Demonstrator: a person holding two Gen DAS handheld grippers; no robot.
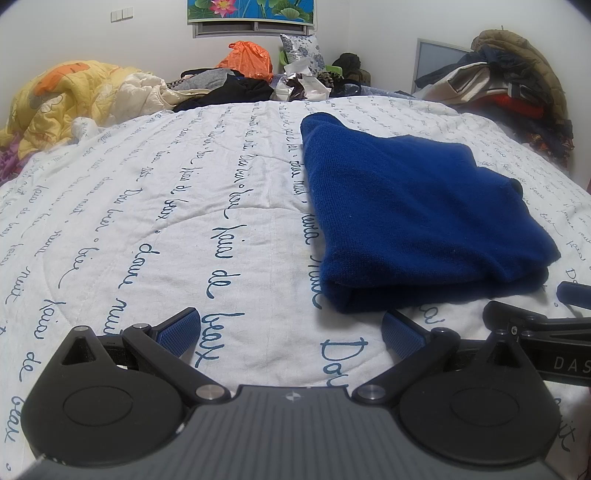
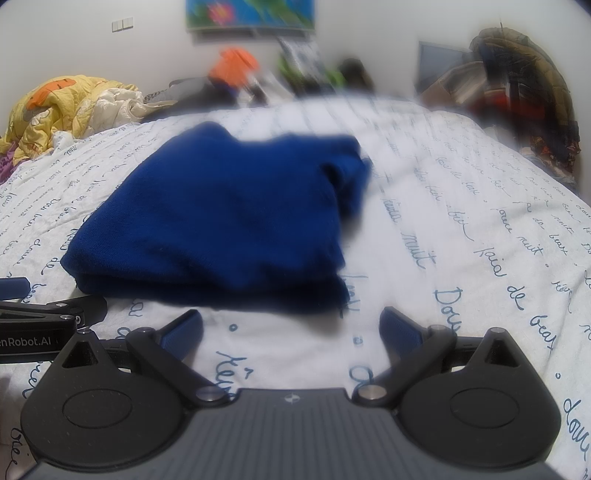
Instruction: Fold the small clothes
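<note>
One folded blue knit garment [image 1: 417, 206] lies on one bed, whose single white quilt [image 1: 155, 206] carries blue handwriting. Two claws are in view: the left claw [image 1: 290, 332] and the right claw [image 2: 291, 330], each with two blue-padded fingers spread apart, four fingers in all. At the far end of the bed sit one yellow comforter [image 1: 62, 96], one orange plastic bag [image 1: 247, 59] and one floral pillow [image 1: 303, 50]. One lotus picture [image 1: 251, 9] hangs on the wall, and one heap of coats [image 1: 513, 85] stands at the right.
</note>
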